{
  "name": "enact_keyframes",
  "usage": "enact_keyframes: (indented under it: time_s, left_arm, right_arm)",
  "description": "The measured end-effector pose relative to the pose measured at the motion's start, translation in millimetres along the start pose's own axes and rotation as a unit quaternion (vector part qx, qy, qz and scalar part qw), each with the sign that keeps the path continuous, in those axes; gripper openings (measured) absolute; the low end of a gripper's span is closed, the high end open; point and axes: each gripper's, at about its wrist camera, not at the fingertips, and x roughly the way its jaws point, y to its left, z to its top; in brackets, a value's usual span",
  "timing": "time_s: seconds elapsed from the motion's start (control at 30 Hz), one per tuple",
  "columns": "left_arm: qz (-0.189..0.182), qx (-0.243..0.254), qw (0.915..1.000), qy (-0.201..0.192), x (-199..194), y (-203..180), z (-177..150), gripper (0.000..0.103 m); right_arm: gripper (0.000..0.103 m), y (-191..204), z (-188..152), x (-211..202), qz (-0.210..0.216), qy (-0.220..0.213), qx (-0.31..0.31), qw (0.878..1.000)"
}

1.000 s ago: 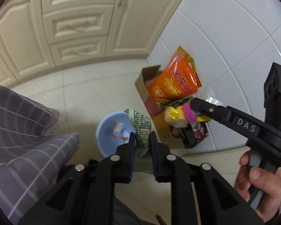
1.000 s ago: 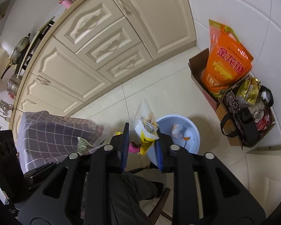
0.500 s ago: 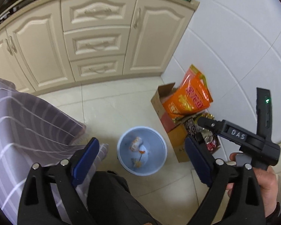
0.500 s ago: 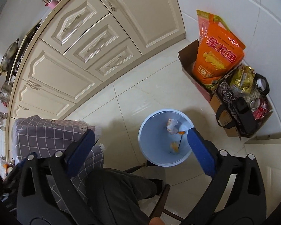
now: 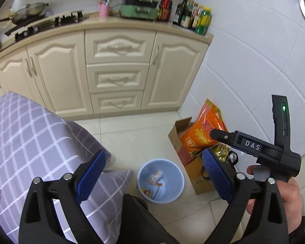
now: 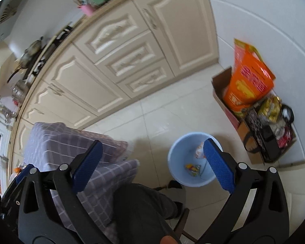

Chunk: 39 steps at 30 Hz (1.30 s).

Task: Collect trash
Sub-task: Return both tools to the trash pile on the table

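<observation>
From the left wrist, the left gripper (image 5: 153,174) tilts downward, jaws spread wide and empty, with the blue bin (image 5: 173,169) holding trash below between them, while from the right wrist the right gripper (image 6: 152,165) angles down likewise, agape, the bin (image 6: 178,152) beneath its right finger.

Your right gripper (image 5: 254,146), seen from left wrist camera right of your left claw: white letters "DAS" on black label along its body. Orange bag (image 5: 201,134) in cardboard box (image 5: 178,140), just beyond claw's right finger: large red characters on yellow band, too blurred for you to read. Same bag (image 6: 248,81) up right of your right claw: red print smeared by motion, unreadable. No other legible text.
</observation>
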Motion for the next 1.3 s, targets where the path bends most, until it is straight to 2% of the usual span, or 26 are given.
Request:
enact_keyframes:
  time_s: [0.3, 0.47, 0.57, 0.73, 0.93, 1.13, 1.3]
  left_arm:
    - [0.037, -0.017, 0.9975, -0.058, -62.1, 28.8, -6.2, 0.094]
    - [0.071, -0.038, 0.9915, -0.103, -108.8, 58.4, -17.4, 0.094]
    - [0.101, -0.058, 0.985, -0.128, -136.1, 81.4, -27.5, 0.094]
    - [0.138, -0.103, 0.9739, -0.148, -169.7, 120.6, -48.4, 0.094]
    - [0.197, -0.156, 0.9529, -0.17, -208.2, 170.1, -82.7, 0.094]
    - [0.252, -0.207, 0.9327, -0.153, -225.1, 225.8, -119.2, 0.094]
    - [0.277, -0.22, 0.928, -0.116, -212.3, 262.0, -138.0, 0.094]
  right_arm:
    - [0.097, 78.1, -4.6, -28.9, 0.057, -0.019, -0.067, 0.996]
    - [0.097, 135.2, -13.4, -44.0, 0.096, -0.024, -0.123, 0.987]
    - [0.097, 168.9, -21.2, -48.2, 0.118, -0.024, -0.155, 0.981]
    - [0.097, 220.3, -39.2, -47.1, 0.148, -0.013, -0.202, 0.968]
    - [0.097, 276.6, -67.2, -46.4, 0.173, -0.002, -0.26, 0.95]
    - [0.097, 322.1, -99.0, -30.7, 0.184, 0.028, -0.307, 0.933]
    - [0.097, 346.6, -127.2, -12.6, 0.185, 0.059, -0.332, 0.923]
